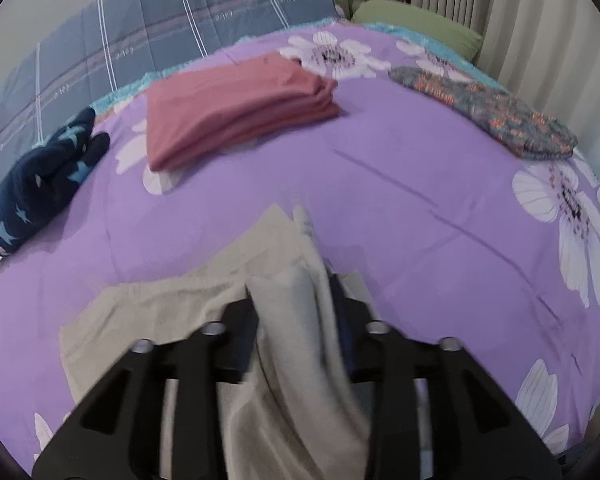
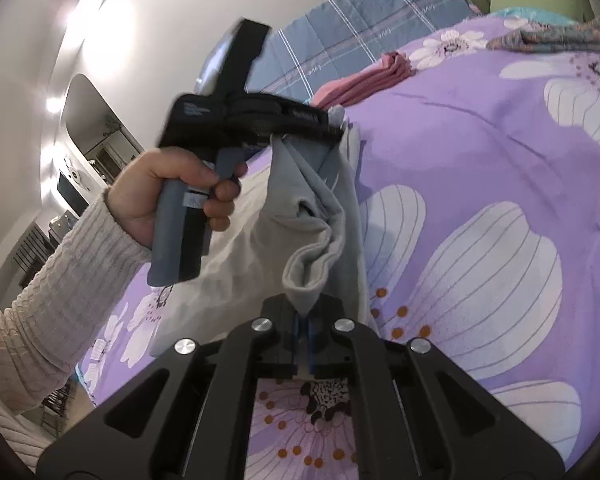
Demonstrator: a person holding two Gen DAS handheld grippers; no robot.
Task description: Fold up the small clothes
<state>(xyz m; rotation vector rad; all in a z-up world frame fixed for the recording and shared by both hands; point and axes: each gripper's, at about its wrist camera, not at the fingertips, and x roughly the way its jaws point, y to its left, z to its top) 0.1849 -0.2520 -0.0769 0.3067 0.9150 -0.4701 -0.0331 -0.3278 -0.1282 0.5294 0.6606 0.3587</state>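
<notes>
A beige garment [image 1: 284, 288] is held up off the purple flowered bedspread [image 1: 420, 200]. My left gripper [image 1: 296, 304] is shut on a bunched fold of it; the rest drapes down to the left on the bed. In the right wrist view my right gripper [image 2: 305, 314] is shut on another corner of the same garment [image 2: 320, 208], which hangs between the two grippers. The left gripper [image 2: 332, 128] shows there above, held in a hand, clamped on the cloth's upper edge.
A folded pink garment [image 1: 236, 112] lies mid-bed. A navy star-print piece [image 1: 40, 188] is at the left, a floral patterned piece [image 1: 488, 112] at the right. A blue plaid pillow [image 1: 160, 28] and green cushion [image 1: 416, 24] sit at the head.
</notes>
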